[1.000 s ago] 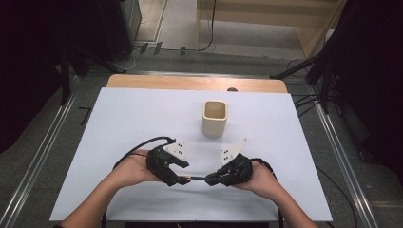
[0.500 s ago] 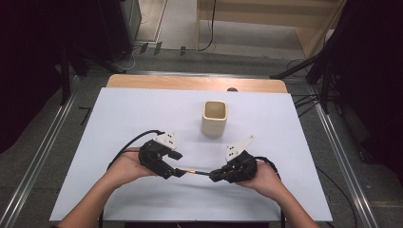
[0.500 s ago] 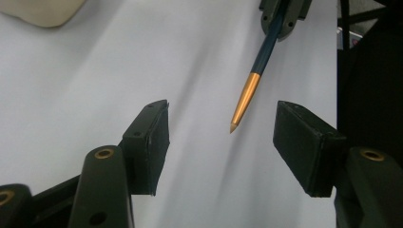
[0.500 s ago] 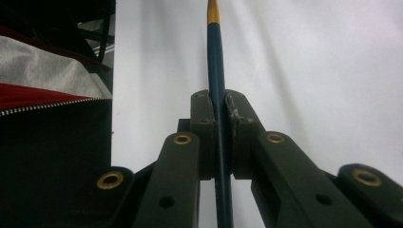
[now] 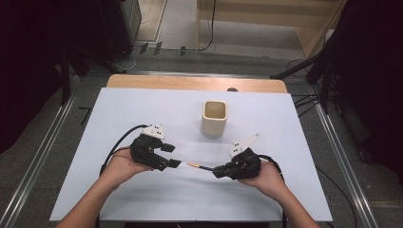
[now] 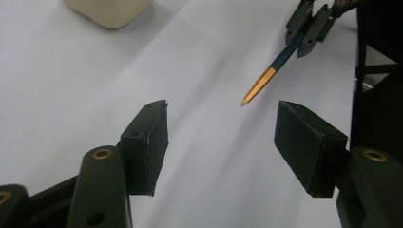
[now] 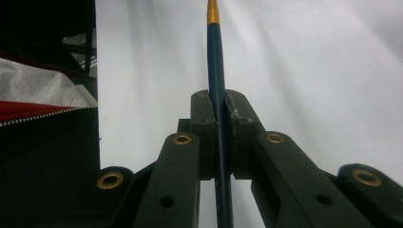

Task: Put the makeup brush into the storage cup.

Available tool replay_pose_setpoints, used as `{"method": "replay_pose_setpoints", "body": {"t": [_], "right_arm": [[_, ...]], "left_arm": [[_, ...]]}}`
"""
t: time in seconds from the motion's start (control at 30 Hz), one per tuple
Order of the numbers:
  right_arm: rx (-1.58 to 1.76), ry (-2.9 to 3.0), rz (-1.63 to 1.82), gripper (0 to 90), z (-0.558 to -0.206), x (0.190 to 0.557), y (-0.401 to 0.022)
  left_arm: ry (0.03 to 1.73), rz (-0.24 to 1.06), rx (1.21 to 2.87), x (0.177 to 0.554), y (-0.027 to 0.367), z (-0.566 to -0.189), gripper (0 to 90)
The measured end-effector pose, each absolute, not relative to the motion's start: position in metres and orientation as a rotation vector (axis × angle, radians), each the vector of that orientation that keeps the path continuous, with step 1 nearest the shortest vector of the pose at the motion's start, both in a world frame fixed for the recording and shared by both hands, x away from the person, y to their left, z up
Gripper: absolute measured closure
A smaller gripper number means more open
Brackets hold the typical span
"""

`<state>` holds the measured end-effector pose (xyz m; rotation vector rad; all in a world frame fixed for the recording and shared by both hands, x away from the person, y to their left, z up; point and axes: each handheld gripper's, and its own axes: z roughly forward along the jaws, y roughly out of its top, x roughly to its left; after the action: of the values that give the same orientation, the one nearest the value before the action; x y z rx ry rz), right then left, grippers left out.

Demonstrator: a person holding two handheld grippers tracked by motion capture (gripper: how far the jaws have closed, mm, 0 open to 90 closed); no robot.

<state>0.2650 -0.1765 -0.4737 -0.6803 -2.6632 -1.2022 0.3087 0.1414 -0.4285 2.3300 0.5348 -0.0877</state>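
A dark teal pencil (image 5: 195, 166) with an orange tip sticks out leftward from my right gripper (image 5: 216, 172), which is shut on its shaft just above the white table sheet (image 5: 142, 104). The right gripper view shows the pencil (image 7: 215, 57) pinched between the pads of that gripper (image 7: 217, 102). My left gripper (image 5: 172, 155) faces the pencil tip from the left, a short gap away; its jaws have just been opening and nothing is between them. In the left gripper view the left gripper (image 6: 223, 123) stands open, with the pencil tip (image 6: 266, 80) ahead and the right gripper (image 6: 309, 23) farther off.
A beige square cup (image 5: 215, 118) stands upright behind the grippers, near the table's middle; its base shows as the cup (image 6: 109, 12) in the left gripper view. A wooden table edge (image 5: 190, 83) runs along the back. Black stands flank the table.
The left gripper has pulled back to the left, away from the pencil tip, and its jaws stand wider. The right gripper has kept still with the pencil.
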Motion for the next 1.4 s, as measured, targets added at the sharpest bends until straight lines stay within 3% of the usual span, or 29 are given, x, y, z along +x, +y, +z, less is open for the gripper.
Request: {"method": "replay_pose_setpoints", "body": {"t": [0.87, 1.4], "right_arm": [[-0.969, -2.631, -1.334, 84.2, -0.463, 0.263, -0.194], [-1.095, -2.627, -1.356, 84.2, -0.458, 0.254, -0.186]], "left_arm": [[0.611, -0.037, 2.221, 0.299, 0.147, -0.435, 27.8], [0.694, -0.118, 2.155, 0.296, 0.146, -0.434, 21.5]]}}
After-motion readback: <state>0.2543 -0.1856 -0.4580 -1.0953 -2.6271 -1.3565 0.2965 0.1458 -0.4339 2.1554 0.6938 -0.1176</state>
